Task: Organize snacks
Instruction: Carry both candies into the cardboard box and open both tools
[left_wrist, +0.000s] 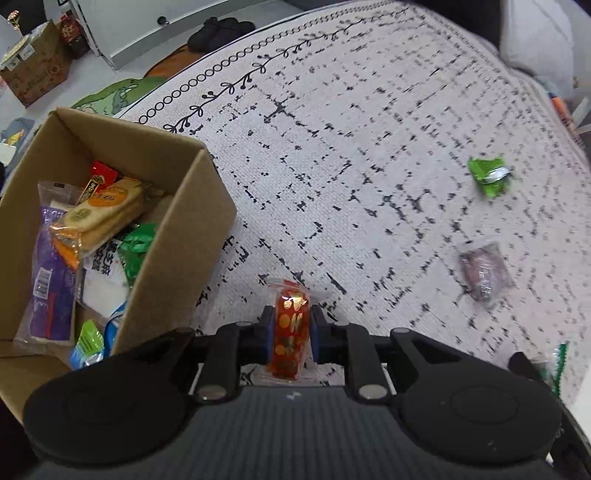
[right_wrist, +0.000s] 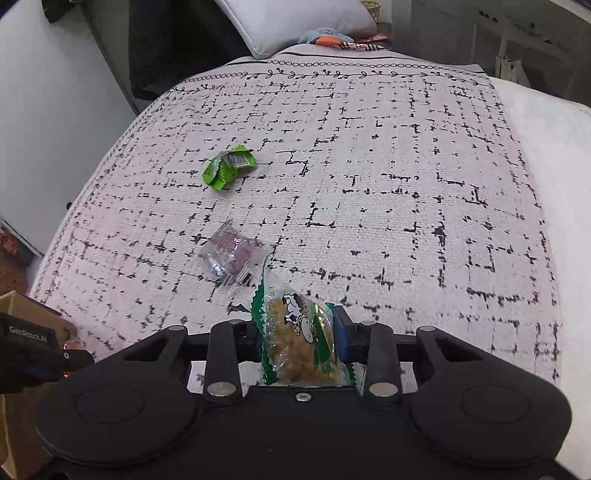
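Red snack: small red foil-printed packet (left_wrist: 290, 328), clamped upright in the left gripper (left_wrist: 291, 334), just right of the open brown cardboard box (left_wrist: 207, 206), likely bound for it.
Cow snack: clear green-edged cake packet (right_wrist: 299, 339), pinched in the right gripper (right_wrist: 297, 341).
Loose: crumpled green wrapper (right_wrist: 229, 166) far, clear purple packet (right_wrist: 232, 254) nearer.
Surface: white black-flecked woven cloth (right_wrist: 369, 184); grey pillow (right_wrist: 295, 26) beyond.

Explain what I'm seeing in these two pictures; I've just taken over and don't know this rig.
Each picture comes from a camera on a hand-held two-finger gripper, looking along its fingers. In the left view, the left gripper is shut on a red gold-patterned snack packet, beside an open brown cardboard box already holding snacks. In the right view, the right gripper is shut on a green-edged clear packet with a cow picture. Loose on the grey black-patterned cloth lie a crumpled green wrapper and a clear packet with a purple snack.
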